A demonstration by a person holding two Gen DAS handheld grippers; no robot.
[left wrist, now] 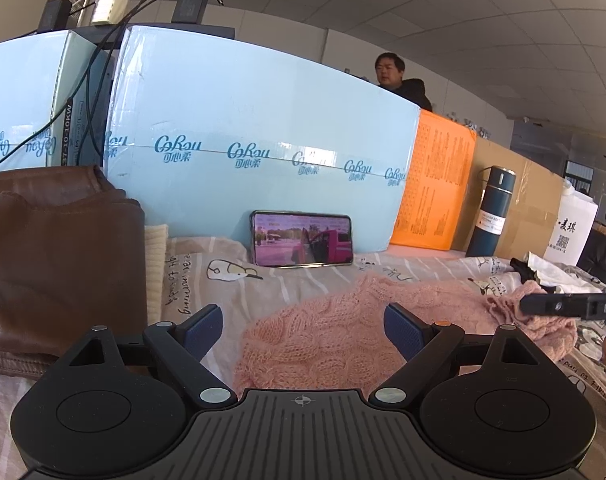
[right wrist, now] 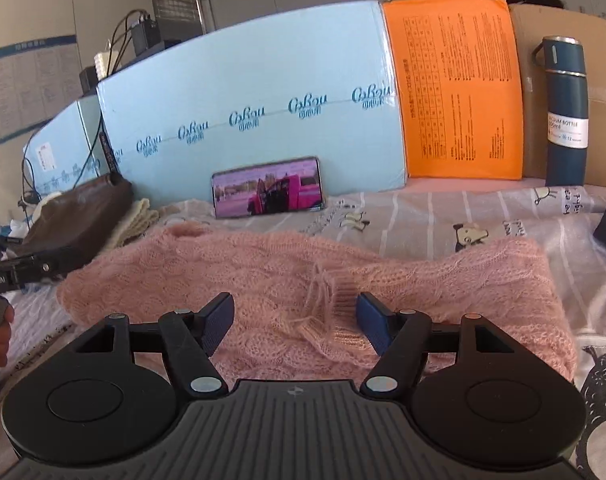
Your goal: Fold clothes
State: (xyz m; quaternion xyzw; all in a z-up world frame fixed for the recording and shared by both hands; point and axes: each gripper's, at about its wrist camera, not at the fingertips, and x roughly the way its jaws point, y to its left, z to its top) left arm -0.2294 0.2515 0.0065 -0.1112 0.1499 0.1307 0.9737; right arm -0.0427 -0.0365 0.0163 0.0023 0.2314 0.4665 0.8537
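Note:
A pink cable-knit sweater (left wrist: 323, 340) lies folded on the printed bedsheet (left wrist: 231, 292). It also fills the middle of the right wrist view (right wrist: 287, 272). My left gripper (left wrist: 303, 330) is open and empty, its jaws standing wide over the sweater's left end. My right gripper (right wrist: 295, 322) is open and empty, its jaws standing over the sweater's near edge by a ribbed cuff (right wrist: 343, 300). The right gripper's body shows at the right edge of the left wrist view (left wrist: 575, 306). The left gripper's body shows at the left edge of the right wrist view (right wrist: 27, 270).
A brown leather garment (left wrist: 55, 264) lies folded on a cream knit (left wrist: 157, 268) at the left. A phone (left wrist: 301, 238) leans on light blue boxes (left wrist: 263, 132). An orange box (left wrist: 435, 184), a cardboard box and a dark blue bottle (left wrist: 491, 212) stand behind. More clothes (left wrist: 551, 272) lie far right.

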